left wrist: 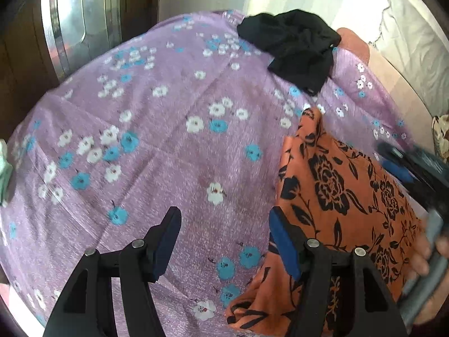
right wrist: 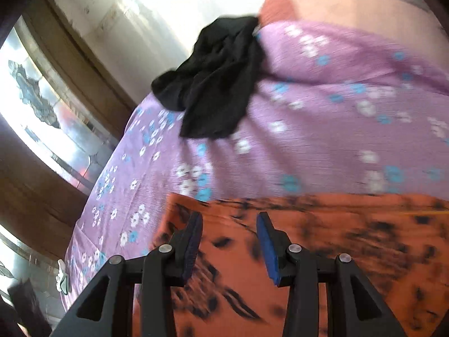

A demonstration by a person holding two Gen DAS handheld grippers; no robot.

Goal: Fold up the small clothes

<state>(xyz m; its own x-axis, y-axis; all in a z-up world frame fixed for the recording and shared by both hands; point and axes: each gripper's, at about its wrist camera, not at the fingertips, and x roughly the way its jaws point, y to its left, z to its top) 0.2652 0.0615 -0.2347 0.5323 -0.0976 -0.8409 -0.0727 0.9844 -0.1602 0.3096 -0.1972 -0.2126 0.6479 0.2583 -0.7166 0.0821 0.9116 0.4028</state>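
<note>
Both hand-held grippers, left (left wrist: 224, 241) and right (right wrist: 229, 241), spread (empty) over the orange floral cloth (left wrist: 336, 196).

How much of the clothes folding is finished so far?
Nothing looks folded yet. The orange flowered garment lies spread on the purple bedsheet, with both tools open above it, the left tool at its edge and the right tool over it, neither gripping. The black garment lies crumpled at the far end, untouched.
</note>
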